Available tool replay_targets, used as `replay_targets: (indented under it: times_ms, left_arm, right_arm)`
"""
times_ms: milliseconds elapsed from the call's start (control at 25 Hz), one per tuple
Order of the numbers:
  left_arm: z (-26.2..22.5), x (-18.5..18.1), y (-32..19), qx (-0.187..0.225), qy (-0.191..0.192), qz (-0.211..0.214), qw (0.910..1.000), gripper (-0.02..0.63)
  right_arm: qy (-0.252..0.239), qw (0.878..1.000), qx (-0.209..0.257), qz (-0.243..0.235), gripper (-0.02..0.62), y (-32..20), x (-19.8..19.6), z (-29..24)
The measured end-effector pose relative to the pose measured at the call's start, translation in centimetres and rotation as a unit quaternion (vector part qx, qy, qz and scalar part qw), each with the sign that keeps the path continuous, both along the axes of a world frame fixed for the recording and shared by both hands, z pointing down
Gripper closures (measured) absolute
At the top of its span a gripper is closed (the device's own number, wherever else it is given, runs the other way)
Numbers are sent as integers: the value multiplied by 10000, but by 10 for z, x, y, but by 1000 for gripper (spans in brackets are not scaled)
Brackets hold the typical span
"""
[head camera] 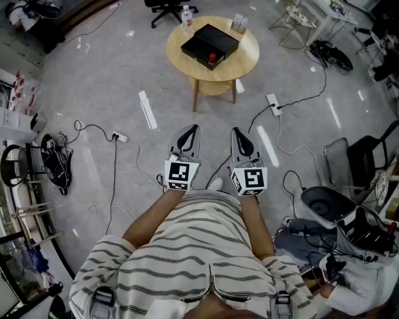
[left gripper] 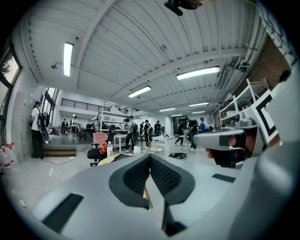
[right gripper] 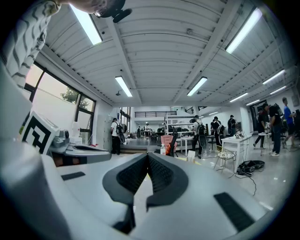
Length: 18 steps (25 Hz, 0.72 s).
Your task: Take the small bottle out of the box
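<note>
A black box [head camera: 210, 43] lies on a round wooden table [head camera: 240, 62] well ahead of me, with a small red-topped thing [head camera: 212, 58] at its near edge; too small to tell whether it is the small bottle. My left gripper [head camera: 190, 128] and right gripper [head camera: 239, 131] are held side by side close to my body, over the floor and far short of the table. Both are shut with nothing between the jaws. In the left gripper view the left gripper [left gripper: 150, 157] shows its pads meeting, and in the right gripper view the right gripper [right gripper: 147, 155] does too.
A clear water bottle [head camera: 187, 19] and a small pack of cups [head camera: 239, 23] also stand on the table. Power strips [head camera: 272, 103] and cables cross the floor. An office chair [head camera: 168, 7] stands beyond the table, a folding chair [head camera: 349, 162] and grey equipment [head camera: 324, 209] at my right. Several people stand far off.
</note>
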<state>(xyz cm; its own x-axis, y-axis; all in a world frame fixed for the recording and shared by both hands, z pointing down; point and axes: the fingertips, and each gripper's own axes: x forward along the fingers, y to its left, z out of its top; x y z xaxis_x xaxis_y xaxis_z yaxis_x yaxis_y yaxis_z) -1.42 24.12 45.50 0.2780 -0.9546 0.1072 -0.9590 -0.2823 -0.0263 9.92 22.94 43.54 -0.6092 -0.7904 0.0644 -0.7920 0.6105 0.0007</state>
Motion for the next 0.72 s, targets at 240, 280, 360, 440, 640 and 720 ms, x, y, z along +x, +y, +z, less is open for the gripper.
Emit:
replay_targets:
  times_ms: [240, 280, 360, 440, 640, 720]
  left_arm:
    - [6, 9, -1, -56, 61, 12, 10000, 583]
    - [5, 12, -2, -37, 52, 25, 10000, 583]
    - [4, 17, -5, -38, 46, 18, 10000, 583]
    - [4, 22, -8, -57, 116, 6, 9999, 583]
    - [8, 42, -19, -13, 146, 111, 9998, 583]
    - [13, 44, -21, -69, 106, 37, 9999, 583]
  right_arm:
    - [-104, 9999, -10, -92, 580, -1, 8, 1]
    - [-121, 9998, -20, -130, 580, -2, 9, 2]
    - [-133, 9997, -37, -182, 580, -5, 13, 2]
    - [-101, 9997, -24, -213, 580, -7, 17, 2]
    - [-73, 9995, 18, -302, 580, -21, 30, 5]
    - [-30, 9994, 33, -351, 580, -23, 32, 9]
